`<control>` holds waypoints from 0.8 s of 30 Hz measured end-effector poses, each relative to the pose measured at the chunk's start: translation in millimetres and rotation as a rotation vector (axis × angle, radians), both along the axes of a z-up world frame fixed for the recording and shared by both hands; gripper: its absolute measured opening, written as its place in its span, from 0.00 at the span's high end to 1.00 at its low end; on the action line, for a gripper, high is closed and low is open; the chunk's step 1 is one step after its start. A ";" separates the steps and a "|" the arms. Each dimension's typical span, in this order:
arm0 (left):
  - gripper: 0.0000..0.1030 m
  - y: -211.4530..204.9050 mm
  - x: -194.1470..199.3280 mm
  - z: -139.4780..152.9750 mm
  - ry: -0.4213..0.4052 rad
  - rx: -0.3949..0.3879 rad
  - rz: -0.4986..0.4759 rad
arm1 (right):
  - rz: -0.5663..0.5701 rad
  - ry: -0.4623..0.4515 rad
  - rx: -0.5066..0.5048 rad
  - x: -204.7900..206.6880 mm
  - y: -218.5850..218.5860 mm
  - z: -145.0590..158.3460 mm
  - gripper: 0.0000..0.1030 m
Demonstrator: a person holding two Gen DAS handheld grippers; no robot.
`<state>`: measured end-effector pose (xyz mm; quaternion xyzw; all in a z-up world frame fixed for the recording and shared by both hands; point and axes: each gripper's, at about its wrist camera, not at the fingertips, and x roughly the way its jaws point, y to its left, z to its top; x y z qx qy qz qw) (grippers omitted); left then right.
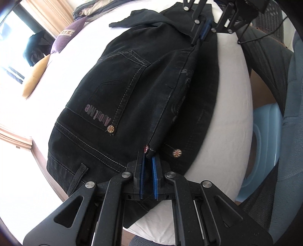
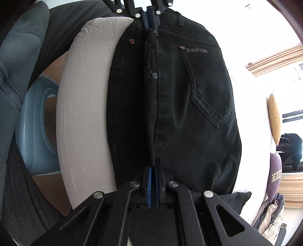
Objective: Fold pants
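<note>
Black jeans [image 1: 121,98] with an "About Me" back pocket lie on a white bed [image 1: 225,106], seat side up. A raised fold of the cloth runs between my two grippers. My left gripper [image 1: 148,159] pinches the waistband end of that fold; its blue pads stand a little apart around the cloth. My right gripper [image 2: 153,166] is shut on the far end of the same fold. In the left wrist view the right gripper [image 1: 201,36] is at the top. In the right wrist view the jeans [image 2: 189,113] fill the middle and the left gripper [image 2: 149,26] is at the top.
The bed's near edge [image 2: 85,113] drops off beside the jeans, with a blue plastic stool [image 2: 36,121] on the wooden floor below. Purple [image 1: 66,36] and yellow [image 1: 36,75] cushions lie on the bed's far side. A pile of clothes [image 1: 90,11] sits beyond the pant legs.
</note>
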<state>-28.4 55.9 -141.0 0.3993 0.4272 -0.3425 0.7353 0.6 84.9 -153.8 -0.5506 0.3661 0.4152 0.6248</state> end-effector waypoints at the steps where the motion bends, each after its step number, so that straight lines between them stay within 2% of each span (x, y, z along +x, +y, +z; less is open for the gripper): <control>1: 0.95 -0.3 -0.3 -2.0 0.001 0.004 -0.004 | -0.004 -0.001 0.002 -0.3 -0.2 -0.2 0.96; 8: 0.95 3.4 6.7 1.4 0.011 -0.002 -0.010 | 0.006 -0.025 -0.014 -14.7 0.6 -0.7 0.96; 24: 0.95 5.9 -12.1 -6.4 0.004 -0.011 0.000 | -0.050 -0.033 -0.022 4.7 13.7 -9.0 0.96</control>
